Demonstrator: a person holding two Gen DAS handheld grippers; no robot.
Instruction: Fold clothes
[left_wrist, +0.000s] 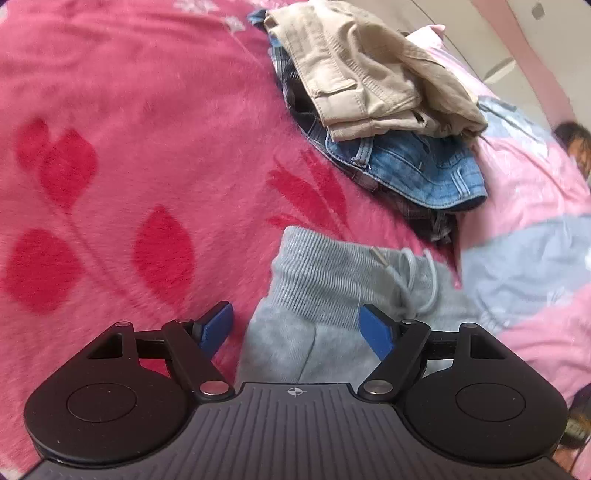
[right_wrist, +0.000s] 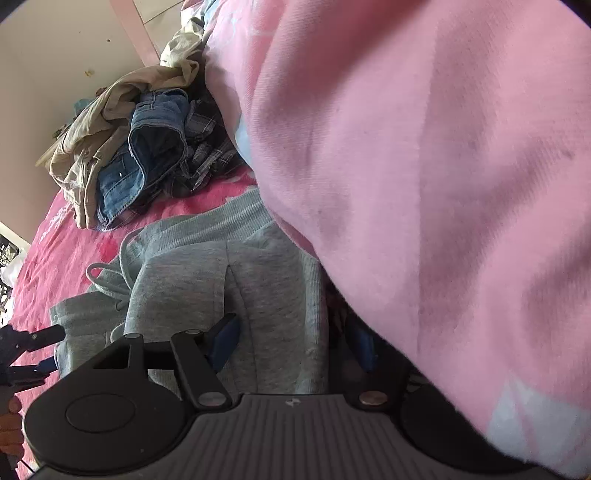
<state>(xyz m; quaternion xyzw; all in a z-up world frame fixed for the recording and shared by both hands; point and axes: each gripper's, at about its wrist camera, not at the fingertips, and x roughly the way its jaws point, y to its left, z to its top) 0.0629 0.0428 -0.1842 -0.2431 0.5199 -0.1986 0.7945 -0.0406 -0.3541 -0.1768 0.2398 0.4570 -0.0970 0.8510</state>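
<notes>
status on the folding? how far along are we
Done, apparently: beige cargo trousers and blue denim jeans stacked on a plaid garment on the red fleece blanket. In hand: grey drawstring sweatpants lie folded over; left gripper and right gripper both stand open above them, gripping nothing. Left: likely stacking the sweatpants; the pink garment looks unfolded.

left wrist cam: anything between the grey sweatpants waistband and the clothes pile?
Only a bare strip of the pink blanket separates the grey sweatpants from the clothes pile, shown in the left wrist view.
</notes>
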